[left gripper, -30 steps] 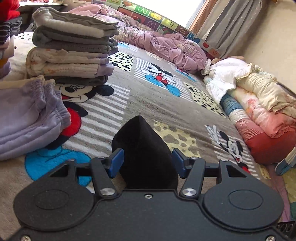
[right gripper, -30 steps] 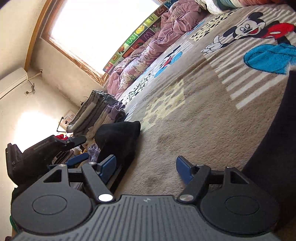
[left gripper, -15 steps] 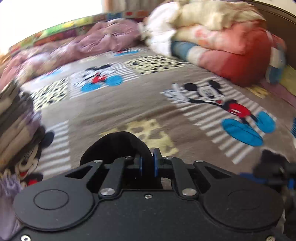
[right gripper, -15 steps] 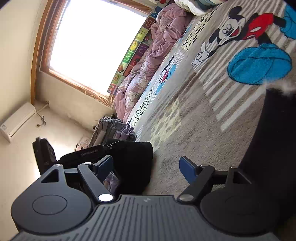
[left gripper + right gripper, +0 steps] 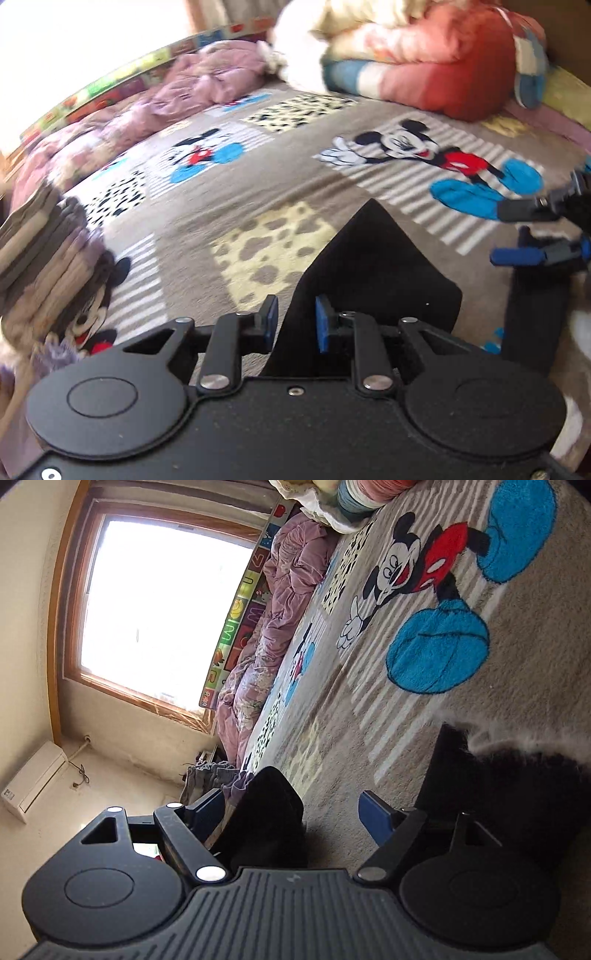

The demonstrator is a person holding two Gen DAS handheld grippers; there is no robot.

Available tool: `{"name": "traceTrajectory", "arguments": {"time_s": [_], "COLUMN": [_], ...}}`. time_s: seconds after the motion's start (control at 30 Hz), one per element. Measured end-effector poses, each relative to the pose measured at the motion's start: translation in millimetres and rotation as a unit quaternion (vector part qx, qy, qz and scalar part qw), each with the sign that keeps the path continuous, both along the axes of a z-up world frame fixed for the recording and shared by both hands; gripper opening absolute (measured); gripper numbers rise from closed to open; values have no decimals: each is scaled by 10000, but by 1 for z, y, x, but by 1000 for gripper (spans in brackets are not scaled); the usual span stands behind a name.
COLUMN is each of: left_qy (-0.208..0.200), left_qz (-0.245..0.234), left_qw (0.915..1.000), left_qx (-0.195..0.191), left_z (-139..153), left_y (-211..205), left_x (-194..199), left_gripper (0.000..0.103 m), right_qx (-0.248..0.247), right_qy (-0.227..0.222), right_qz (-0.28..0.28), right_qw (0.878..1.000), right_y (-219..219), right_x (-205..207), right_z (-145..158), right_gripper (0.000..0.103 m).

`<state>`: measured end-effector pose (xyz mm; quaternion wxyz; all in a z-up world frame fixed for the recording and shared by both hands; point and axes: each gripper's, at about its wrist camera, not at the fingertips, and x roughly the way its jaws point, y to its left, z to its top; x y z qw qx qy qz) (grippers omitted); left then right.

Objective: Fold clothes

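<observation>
Pointing away, black garment (image 5: 373, 266) corner, apparently between parted left tool (image 5: 293, 323), right tool (image 5: 291, 812) spread.

black garment (image 5: 373, 266): matt, soft cloth
Mickey Mouse blanket (image 5: 236, 206): fuzzy printed pile
left gripper (image 5: 293, 323): matt black plastic, shiny metal pins
right gripper (image 5: 291, 814): ribbed matt plastic
window frame (image 5: 57, 635): varnished wood
purple quilt (image 5: 280, 602): crumpled cloth

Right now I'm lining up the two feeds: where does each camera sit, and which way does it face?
Left wrist: on the left gripper, low over the Mickey Mouse blanket, facing the rolled quilts; its fingers straddle the black garment.
Right wrist: on the right gripper, rolled sideways, facing the window; fingers wide apart.
Shared: blanket, black garment, purple quilt.
</observation>
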<state>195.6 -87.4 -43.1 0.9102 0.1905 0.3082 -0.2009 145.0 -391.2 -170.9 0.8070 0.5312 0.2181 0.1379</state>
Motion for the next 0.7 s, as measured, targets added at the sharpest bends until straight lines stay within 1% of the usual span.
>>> {"name": "traceTrajectory", "arguments": {"time_s": [0.07, 0.13, 0.23, 0.33, 0.37, 0.43, 0.47, 0.5, 0.57, 0.63, 0.67, 0.7], "left_qy": [-125, -190, -281, -172, -255, -447, -453, -473, -569, -503, -433, -369], "left_qz": [522, 1063, 1505, 1992, 1979, 1688, 1440, 1199, 790, 445, 310, 234], "left_qw": [9985, 9941, 9881, 9797, 9798, 9846, 9885, 9917, 9950, 9971, 9977, 9978], "left_qx": [-86, -98, -124, -141, -119, -115, -80, 9, 216, 362, 423, 499], "left_z": [-1, -2, 2, 4, 6, 15, 18, 21, 24, 22, 16, 11], "left_y": [12, 23, 34, 47, 46, 39, 29, 18, -8, -34, -46, -56], "left_x": [-8, -14, -23, -24, -27, -35, -36, -37, -34, -22, -13, -4], "left_gripper": [27, 27, 27, 27, 27, 29, 33, 42, 47, 51, 53, 53], "right_qx": [-192, -288, -191, -105, -82, 13, 102, 182, 273, 314, 351, 407], "right_qy": [7, -7, -44, -71, -80, -92, -85, -71, -66, -92, -108, -129], "right_qz": [89, 133, 211, 305, 326, 378, 390, 367, 237, 42, -49, -143], "right_qw": [9998, 9995, 9996, 9995, 9994, 9992, 9992, 9991, 9993, 9995, 9993, 9990], "right_y": [9, 17, 24, 34, 37, 43, 45, 46, 42, 34, 29, 23], "right_x": [5, 10, 14, 20, 22, 27, 29, 30, 30, 27, 25, 23], "right_z": [2, 5, 5, 8, 8, 8, 8, 7, 6, 7, 7, 6], "right_gripper": [79, 79, 79, 79, 79, 79, 79, 79, 79, 79, 79, 79]}}
